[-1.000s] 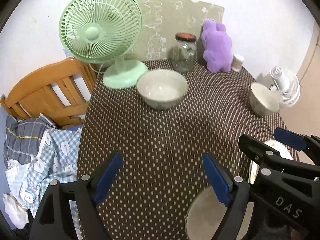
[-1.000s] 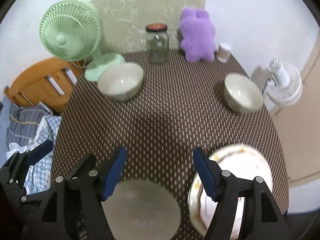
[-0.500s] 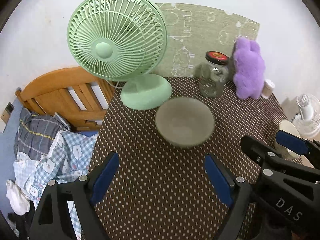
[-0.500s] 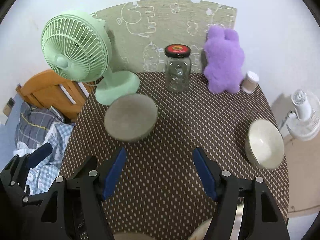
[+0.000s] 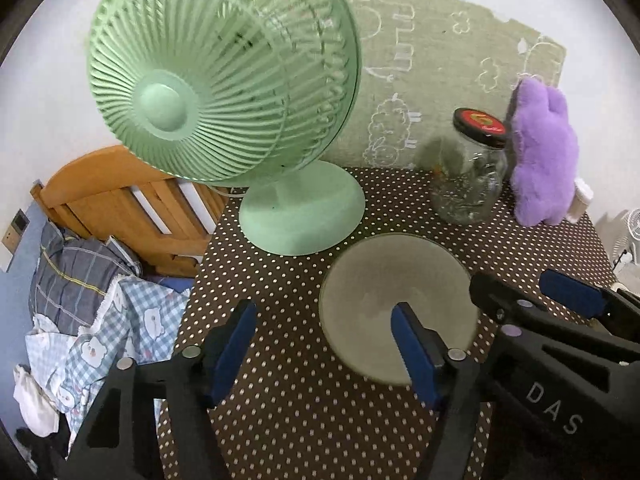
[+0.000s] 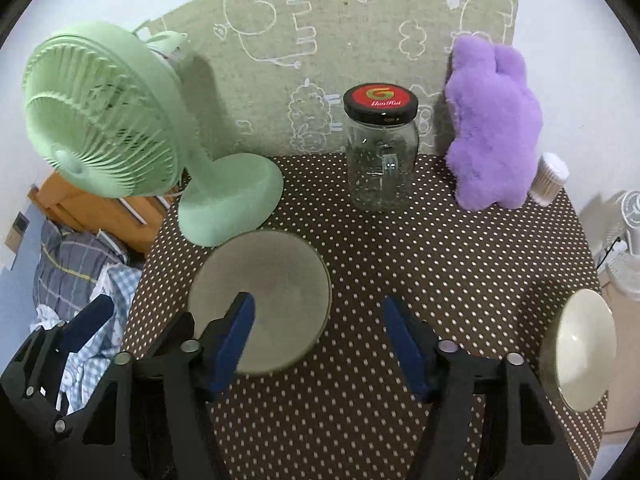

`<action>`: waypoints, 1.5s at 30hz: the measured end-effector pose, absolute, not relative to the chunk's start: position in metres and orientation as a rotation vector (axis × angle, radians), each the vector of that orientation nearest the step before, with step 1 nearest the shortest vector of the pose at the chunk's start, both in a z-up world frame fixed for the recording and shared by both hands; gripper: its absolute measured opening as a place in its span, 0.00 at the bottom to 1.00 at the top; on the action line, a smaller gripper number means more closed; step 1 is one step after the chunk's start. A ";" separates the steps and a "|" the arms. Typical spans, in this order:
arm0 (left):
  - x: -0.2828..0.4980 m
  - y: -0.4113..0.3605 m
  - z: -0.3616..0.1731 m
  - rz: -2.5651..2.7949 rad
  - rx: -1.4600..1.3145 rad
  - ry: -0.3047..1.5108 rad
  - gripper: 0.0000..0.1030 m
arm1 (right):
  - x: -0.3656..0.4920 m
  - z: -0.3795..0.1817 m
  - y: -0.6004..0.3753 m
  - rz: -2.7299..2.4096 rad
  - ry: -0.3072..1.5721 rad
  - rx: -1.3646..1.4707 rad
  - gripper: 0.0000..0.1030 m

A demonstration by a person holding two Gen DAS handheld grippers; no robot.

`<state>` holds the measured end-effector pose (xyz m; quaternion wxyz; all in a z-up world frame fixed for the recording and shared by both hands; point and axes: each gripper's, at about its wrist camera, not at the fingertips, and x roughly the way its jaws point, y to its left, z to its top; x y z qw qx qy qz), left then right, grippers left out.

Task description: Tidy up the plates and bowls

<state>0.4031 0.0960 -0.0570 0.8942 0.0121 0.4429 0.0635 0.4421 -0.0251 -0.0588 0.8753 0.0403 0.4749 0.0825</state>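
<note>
The grey-beige bowl (image 5: 400, 304) is round and plain, its inside dull and shadowed, and it sits on the brown polka-dot tablecloth (image 5: 304, 420) just near of the green fan's (image 5: 224, 76) base, with the glass jar (image 5: 468, 184) beyond it to the far right. The left gripper (image 5: 324, 344) hangs over the near part of the table with its blue-padded fingers (image 5: 412, 348) spread wide and holding nothing; the right-hand finger overlaps the bowl's near rim in the picture, though whether it touches cannot be told. The right gripper (image 6: 320, 336) is likewise spread wide and empty, its left finger drawn over the same bowl (image 6: 264, 296).

The right wrist view alone shows a second, paler bowl (image 6: 580, 348) at the table's right edge, tilted toward the camera with a glossy cream inside, well apart from the first. It also shows the jar's red-and-black lid face-on and the small white container beside the purple plush toy (image 6: 492, 128). The left wrist view alone shows the wooden chair (image 5: 120, 200) and the heap of checked cloth (image 5: 100, 320) in full at the left
</note>
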 end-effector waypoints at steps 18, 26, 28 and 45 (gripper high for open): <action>0.449 0.101 -0.121 0.125 0.000 1.005 0.34 | 0.486 -0.117 -0.010 0.158 1.037 0.077 0.22; 0.454 0.098 -0.127 0.141 0.017 1.013 0.23 | 0.488 -0.119 -0.005 0.157 1.030 0.054 0.20; 0.453 0.098 -0.127 0.137 0.019 1.016 0.23 | 0.488 -0.119 -0.005 0.156 1.033 0.051 0.20; 0.415 0.082 -0.123 0.085 0.040 1.085 0.23 | 0.443 -0.113 -0.023 0.125 1.093 0.065 0.19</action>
